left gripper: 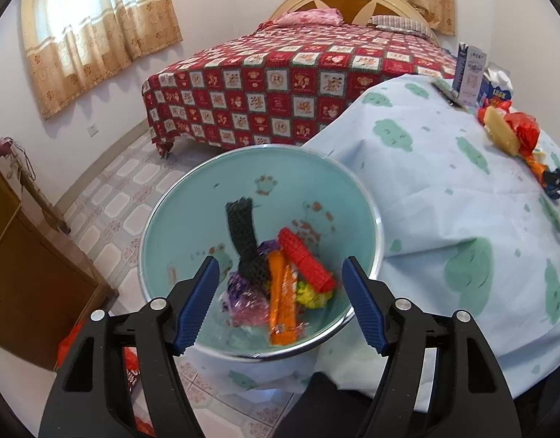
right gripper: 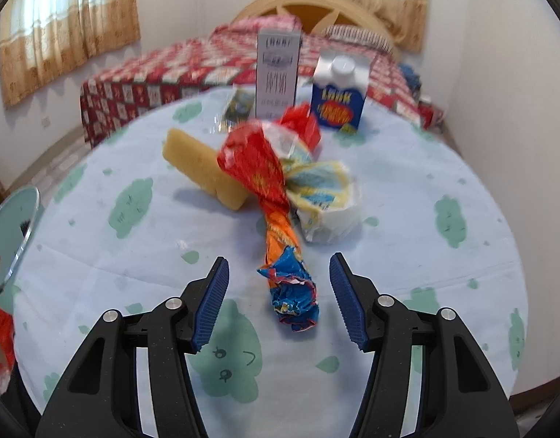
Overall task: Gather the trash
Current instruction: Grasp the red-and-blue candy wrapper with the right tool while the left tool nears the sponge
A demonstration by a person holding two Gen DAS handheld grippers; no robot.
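Right wrist: tongs (right gripper: 279, 301) wide around wrapper (right gripper: 280, 241)

Round table (right gripper: 407, 189) under pale blue cloth with green cloud prints. Lying on it, centre: twisted red-orange-blue wrapper (right gripper: 276, 215), blue end nearest the camera — touching a crumpled white-and-yellow wrapper (right gripper: 327, 200) on its right. Yellow sponge block (right gripper: 203, 168) just left of the red wrapper, one end raised. Farther back: tall grey-white carton (right gripper: 278, 73) upright, blue carton with white cap (right gripper: 338, 95) beside it, small flat packet (right gripper: 237, 106) left of the tall one. Off the table's left edge, lower — pale teal bin (left gripper: 192, 197) standing on tiled floor (left gripper: 122, 189).
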